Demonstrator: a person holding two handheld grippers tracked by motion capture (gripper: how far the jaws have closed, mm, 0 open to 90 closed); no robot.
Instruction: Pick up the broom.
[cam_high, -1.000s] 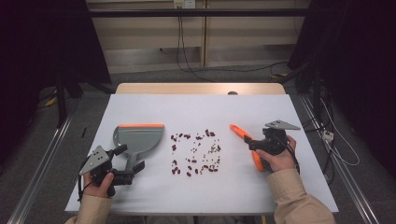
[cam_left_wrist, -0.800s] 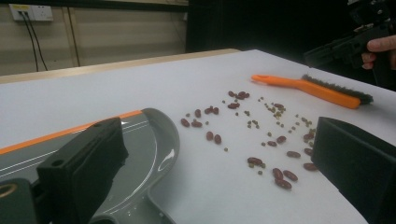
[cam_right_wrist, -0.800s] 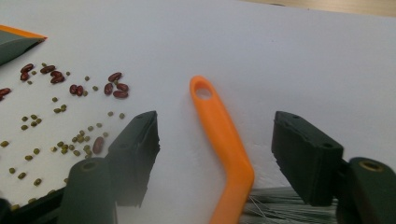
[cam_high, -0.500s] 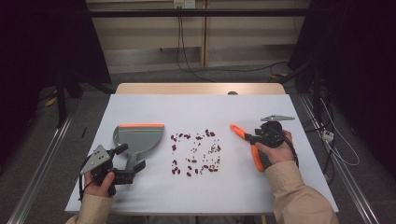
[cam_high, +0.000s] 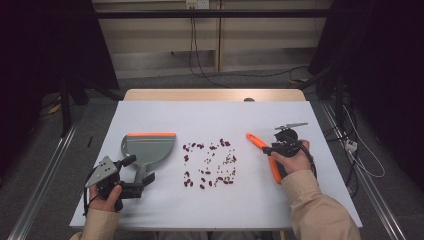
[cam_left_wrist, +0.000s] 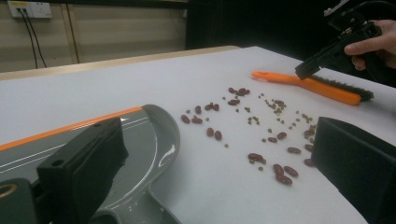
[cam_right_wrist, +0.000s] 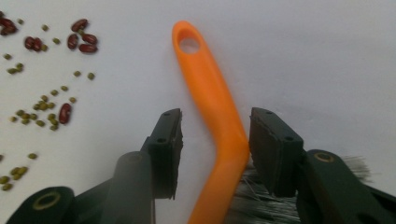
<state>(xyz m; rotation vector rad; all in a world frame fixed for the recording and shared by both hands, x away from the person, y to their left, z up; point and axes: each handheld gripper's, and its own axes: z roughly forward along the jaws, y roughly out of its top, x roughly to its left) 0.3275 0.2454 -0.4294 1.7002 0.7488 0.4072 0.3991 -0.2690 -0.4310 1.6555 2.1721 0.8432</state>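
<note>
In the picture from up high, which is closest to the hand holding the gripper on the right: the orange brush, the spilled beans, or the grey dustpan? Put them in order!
From the right gripper:
1. The orange plastic brush, lying between its jaws, which have just been closing.
2. The scattered red and green beans, in the middle of the white table.
3. The grey dustpan with the orange edge, far over by the left gripper.

High view overlooks table; tool views close, low.

Glossy orange plastic brush, glossy grey, probably plastic dustpan, matt white table.
</note>
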